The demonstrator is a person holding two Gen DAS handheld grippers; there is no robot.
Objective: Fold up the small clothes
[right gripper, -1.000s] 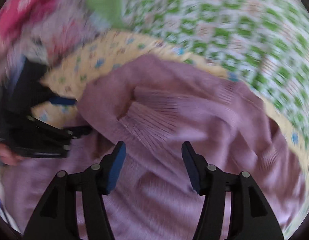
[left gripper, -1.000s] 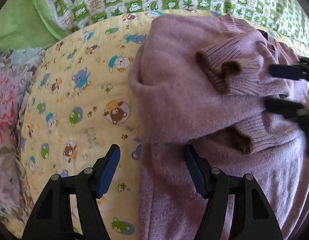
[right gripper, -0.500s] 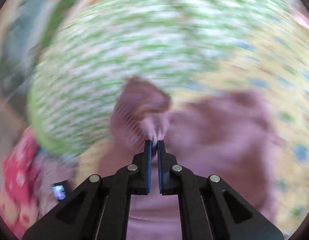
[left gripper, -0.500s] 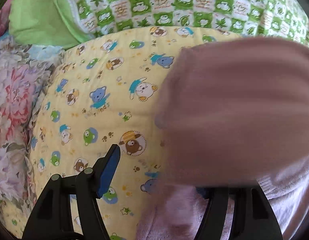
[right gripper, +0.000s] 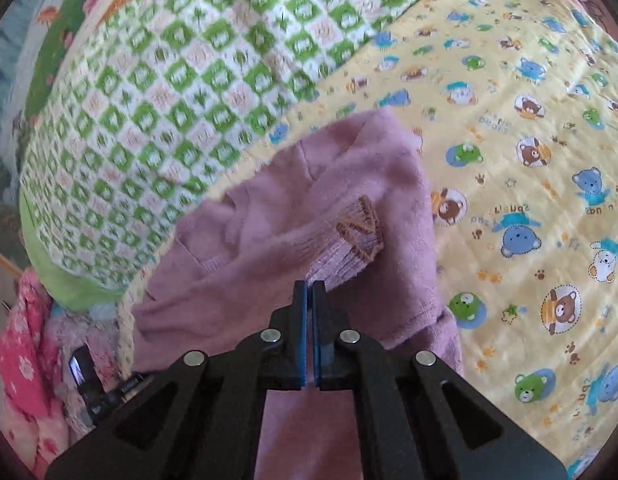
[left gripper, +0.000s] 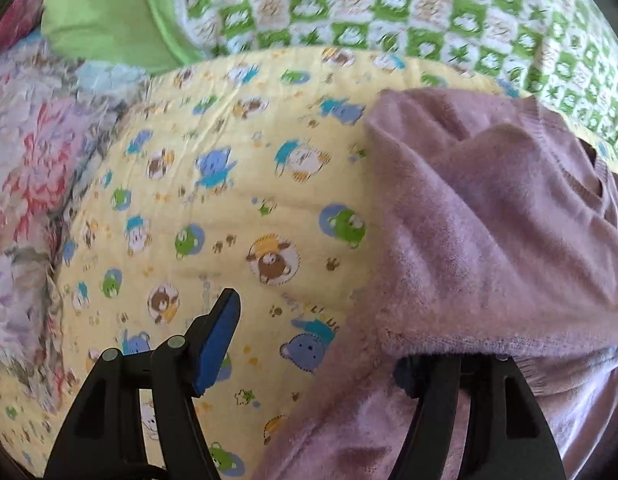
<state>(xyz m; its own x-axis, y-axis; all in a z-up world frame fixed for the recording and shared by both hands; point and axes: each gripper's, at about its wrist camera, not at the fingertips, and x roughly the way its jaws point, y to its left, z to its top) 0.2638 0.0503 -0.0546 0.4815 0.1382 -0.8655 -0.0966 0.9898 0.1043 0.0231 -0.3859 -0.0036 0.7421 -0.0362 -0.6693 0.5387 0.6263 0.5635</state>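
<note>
**Sweater Fold: Right Gripper Clamped, Left Gripper Spread**

While the mauve knit sweater (right gripper: 293,216) lies on the yellow bear-print quilt (right gripper: 529,152), the right gripper (right gripper: 309,292) has its fingers together, clamped on the fabric just beside the ribbed cuff (right gripper: 349,240). In the left wrist view, the left gripper (left gripper: 321,340) has its fingers apart: one blue-padded finger stands over the quilt (left gripper: 213,208), the other is covered by a raised fold of the sweater (left gripper: 489,232). A green checked blanket (right gripper: 181,80) borders the quilt
</note>
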